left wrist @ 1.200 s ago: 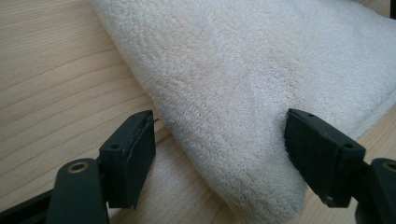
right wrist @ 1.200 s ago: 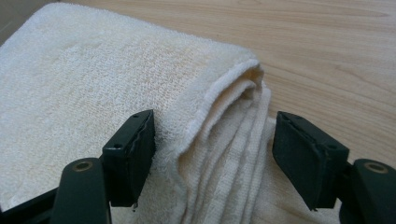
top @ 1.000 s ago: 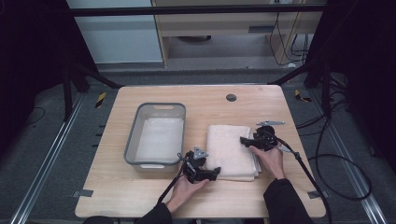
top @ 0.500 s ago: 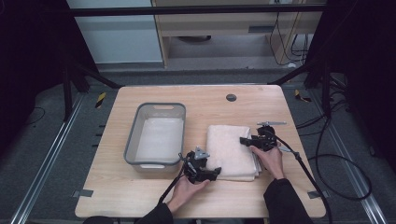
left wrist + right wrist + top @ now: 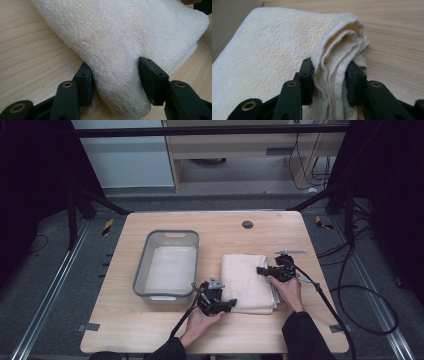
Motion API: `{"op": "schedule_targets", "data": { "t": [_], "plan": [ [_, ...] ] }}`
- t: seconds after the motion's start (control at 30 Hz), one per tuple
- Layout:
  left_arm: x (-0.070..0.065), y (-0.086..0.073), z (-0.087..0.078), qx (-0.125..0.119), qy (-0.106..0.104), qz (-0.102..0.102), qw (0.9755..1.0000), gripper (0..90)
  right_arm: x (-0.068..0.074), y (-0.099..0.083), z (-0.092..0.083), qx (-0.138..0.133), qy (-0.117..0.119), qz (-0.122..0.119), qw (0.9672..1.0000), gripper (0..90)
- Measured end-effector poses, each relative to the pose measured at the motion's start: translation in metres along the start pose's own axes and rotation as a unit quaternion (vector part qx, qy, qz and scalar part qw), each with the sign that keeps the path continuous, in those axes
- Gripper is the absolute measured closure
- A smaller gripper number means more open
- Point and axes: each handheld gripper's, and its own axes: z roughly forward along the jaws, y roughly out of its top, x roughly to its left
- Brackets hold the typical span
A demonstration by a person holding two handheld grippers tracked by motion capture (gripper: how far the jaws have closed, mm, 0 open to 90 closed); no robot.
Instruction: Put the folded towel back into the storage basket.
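Note:
A folded cream towel point(image 5: 247, 280) lies on the wooden table, right of a grey bin. My left gripper point(image 5: 231, 303) is at the towel's near left corner. Its jaws have just been closing, and both pads now press the bunched corner point(image 5: 120, 37) between them. My right gripper point(image 5: 261, 270) reaches in from the towel's right edge. Its jaws have also just been closing, and they squeeze the stacked folds of that edge point(image 5: 334, 75). Each gripper is held by a hand that comes in from the near side.
The grey plastic bin point(image 5: 145, 270) stands left of the towel, pale inside, its near right corner close to my left gripper. A small dark round disc point(image 5: 247, 224) sits in the tabletop at the back. Cables trail from both grippers toward the table's near and right edges.
Both hands stay where they were. The jaws of each gripper have drawn closer together on the towel.

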Motion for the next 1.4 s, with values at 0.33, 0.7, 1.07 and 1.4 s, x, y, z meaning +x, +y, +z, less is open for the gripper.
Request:
{"op": "schedule_targets", "data": {
  "t": [0.33, 0.7, 1.07, 1.4],
  "plan": [
    [0.001, 0.001, -0.004, -0.008, -0.007, -0.008, 0.9999, 59.0, 0.002, 0.002, -0.004, -0.009, 0.003, 0.006, 0.9999, 68.7],
    [0.000, 0.002, -0.012, -0.016, -0.015, -0.007, 0.9997, 64.2, 0.011, 0.007, -0.021, -0.033, 0.008, -0.004, 0.9994, 69.7],
    [0.000, 0.005, -0.025, -0.032, -0.028, -0.007, 0.9991, 64.4, 0.021, 0.013, -0.039, -0.058, 0.025, -0.015, 0.9979, 70.1],
    [-0.001, 0.012, -0.042, -0.056, -0.034, -0.010, 0.9978, 64.4, 0.032, 0.019, -0.054, -0.081, 0.030, -0.025, 0.9959, 70.1]
  ]
}}
